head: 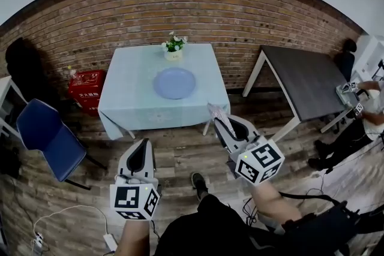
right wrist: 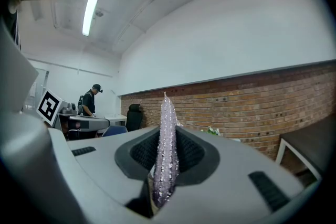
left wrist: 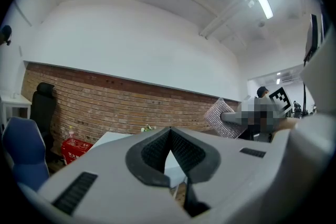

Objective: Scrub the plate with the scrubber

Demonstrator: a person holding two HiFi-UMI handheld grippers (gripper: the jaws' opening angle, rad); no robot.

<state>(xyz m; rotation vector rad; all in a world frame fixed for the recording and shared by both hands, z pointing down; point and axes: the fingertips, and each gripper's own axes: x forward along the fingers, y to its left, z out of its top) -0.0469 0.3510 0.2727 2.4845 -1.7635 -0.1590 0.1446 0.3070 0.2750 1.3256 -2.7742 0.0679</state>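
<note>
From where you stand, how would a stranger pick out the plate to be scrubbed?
Before the red brick wall stands a square table under a pale bluish cloth. In its middle lies the round, flat blue plate. Its only neighbour there, a small pot of white flowers, stands upright by the wall-side edge.

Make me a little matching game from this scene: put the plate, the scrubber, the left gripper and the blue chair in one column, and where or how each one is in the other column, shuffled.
Things:
1. plate
2. scrubber
3. left gripper
4. blue chair

Places or states:
A. clamped edge-on in the right gripper
B. shut, with nothing in it
C. standing on the wooden floor
D. lying on the pale tablecloth

Pairs: 1-D, 2-A, 3-B, 4-C.
</note>
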